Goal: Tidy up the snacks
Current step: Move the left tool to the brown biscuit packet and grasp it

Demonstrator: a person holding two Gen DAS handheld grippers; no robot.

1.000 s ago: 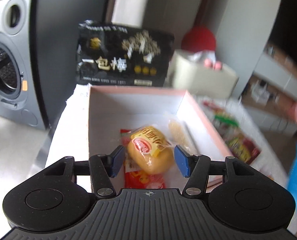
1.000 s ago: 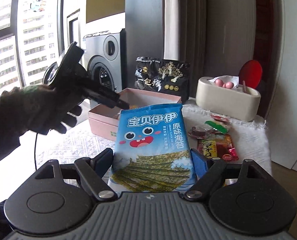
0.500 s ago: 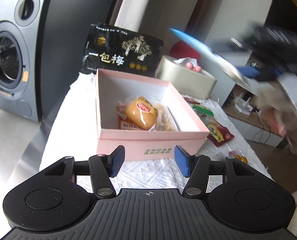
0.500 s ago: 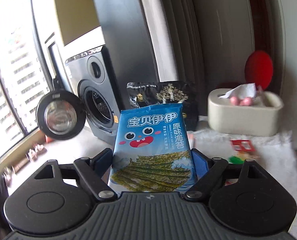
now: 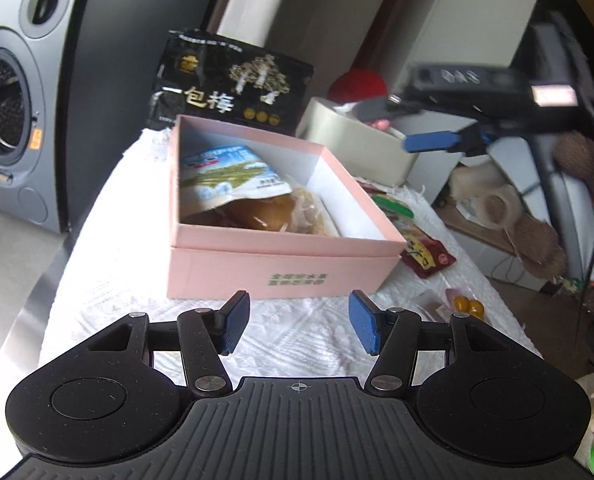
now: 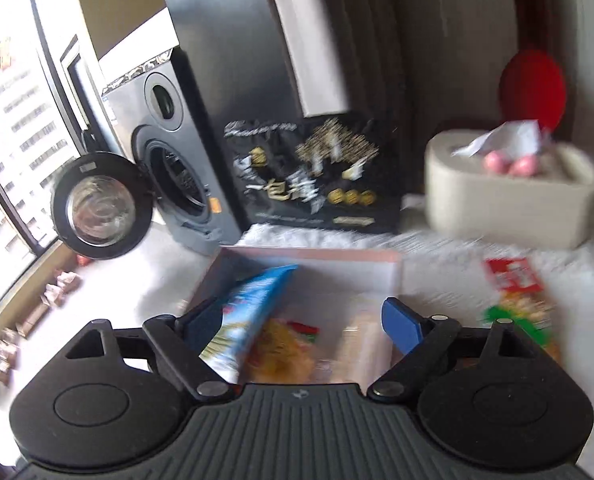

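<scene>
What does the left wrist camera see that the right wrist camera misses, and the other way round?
Only the left wrist view shows the pink box's printed front wall, the other claw hanging above the table beyond the box, and small yellow sweets on the white cloth.

Only the right wrist view shows the bright window and the washing machine's open round door.

Both show the blue seaweed packet in the box, the black snack bag and the cream tissue holder.
</scene>
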